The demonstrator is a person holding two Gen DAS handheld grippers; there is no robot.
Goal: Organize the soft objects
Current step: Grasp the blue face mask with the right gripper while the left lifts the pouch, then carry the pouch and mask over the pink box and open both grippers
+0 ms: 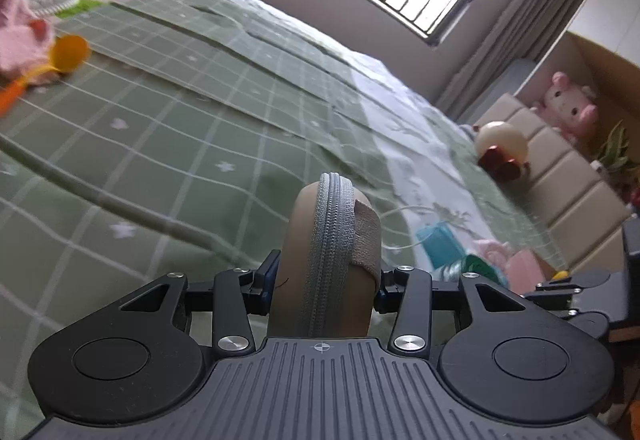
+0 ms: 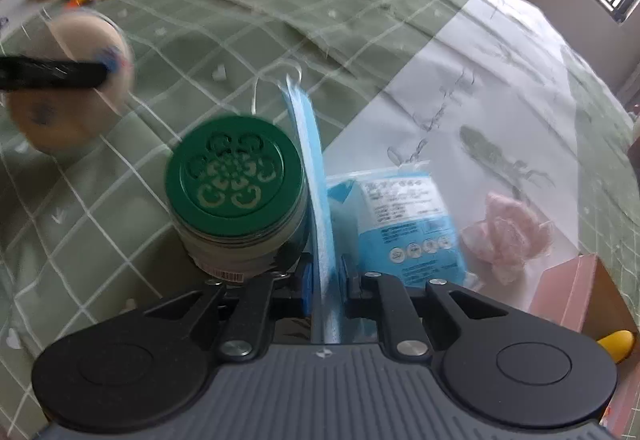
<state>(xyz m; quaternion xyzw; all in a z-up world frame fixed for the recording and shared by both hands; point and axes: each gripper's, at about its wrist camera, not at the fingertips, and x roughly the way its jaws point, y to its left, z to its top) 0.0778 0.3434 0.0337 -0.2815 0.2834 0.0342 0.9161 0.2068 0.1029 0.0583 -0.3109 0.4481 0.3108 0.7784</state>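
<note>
The left gripper [image 1: 324,280] is pinching a tan zip pouch [image 1: 326,252] upright (zipper edge facing near); the right gripper [image 2: 323,280] is pinching a blue mask [image 2: 316,199] edge-on, lengthwise pointing far; pack [image 2: 412,224] print unreadable.

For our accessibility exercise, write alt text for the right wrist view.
The right gripper pinches a thin blue face mask edge-on above a green checked bedspread. Beneath sit a green-lidded jar and a blue packet.

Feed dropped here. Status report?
Left gripper shut on tan zip pouch. Right gripper shut on blue face mask. Green-lidded jar alongside.
</note>
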